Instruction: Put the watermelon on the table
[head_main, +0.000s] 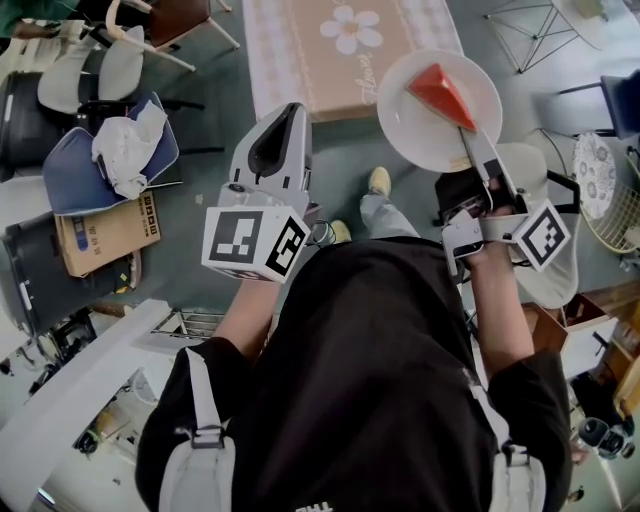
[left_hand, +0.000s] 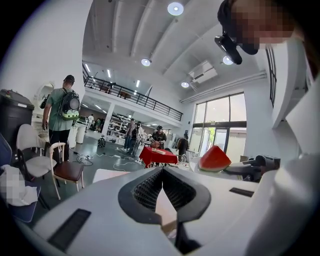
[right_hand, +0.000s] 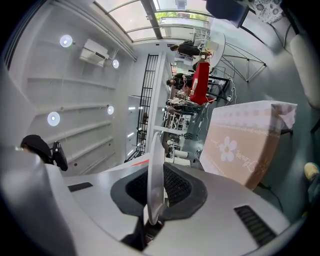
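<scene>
Right gripper (head_main: 480, 150) clamped on rim of round white plate (head_main: 415, 125) bearing red watermelon wedge (head_main: 440, 93); left gripper (head_main: 283, 118) closed, empty.

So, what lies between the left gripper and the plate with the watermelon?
No object in that gap: the head view shows only the flower-print table lower down, between the left gripper and the plate carrying the watermelon.
</scene>
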